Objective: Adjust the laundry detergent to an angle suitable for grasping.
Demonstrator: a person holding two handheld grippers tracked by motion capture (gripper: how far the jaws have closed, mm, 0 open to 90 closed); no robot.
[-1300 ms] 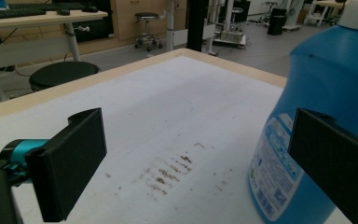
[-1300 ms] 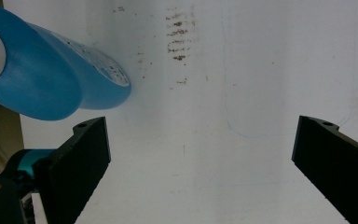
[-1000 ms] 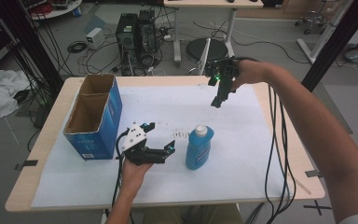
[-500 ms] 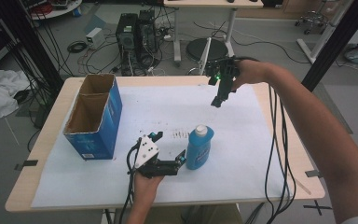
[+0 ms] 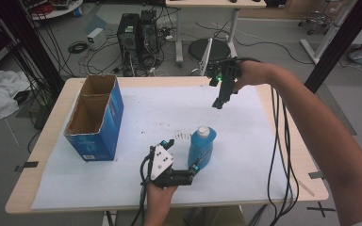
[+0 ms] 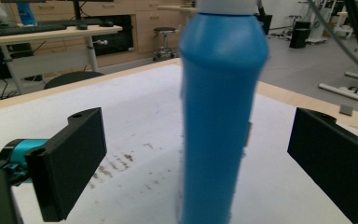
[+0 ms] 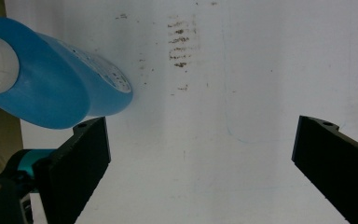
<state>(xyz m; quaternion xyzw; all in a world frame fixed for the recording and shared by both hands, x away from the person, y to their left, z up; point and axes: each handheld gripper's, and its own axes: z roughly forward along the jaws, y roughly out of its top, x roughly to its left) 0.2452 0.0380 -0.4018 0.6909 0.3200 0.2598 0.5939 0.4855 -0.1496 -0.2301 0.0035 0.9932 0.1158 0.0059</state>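
Black jaws of the left hand-held gripper stand wide apart with nothing clamped, low over the paper-covered surface near its front edge, and the blue bottle stands upright directly ahead, squarely in the gap between them with clear space on both sides. Its long axis runs straight up, white cap on top, so a level closing across the body looks like the move to come. From the high view the left hand-held gripper sits just beside the bottle's base. The right hand-held gripper, also spread open and empty, hangs in the air well apart toward the far side, pointing down, plainly the farther of the two. A blue cardboard box stands at the left.
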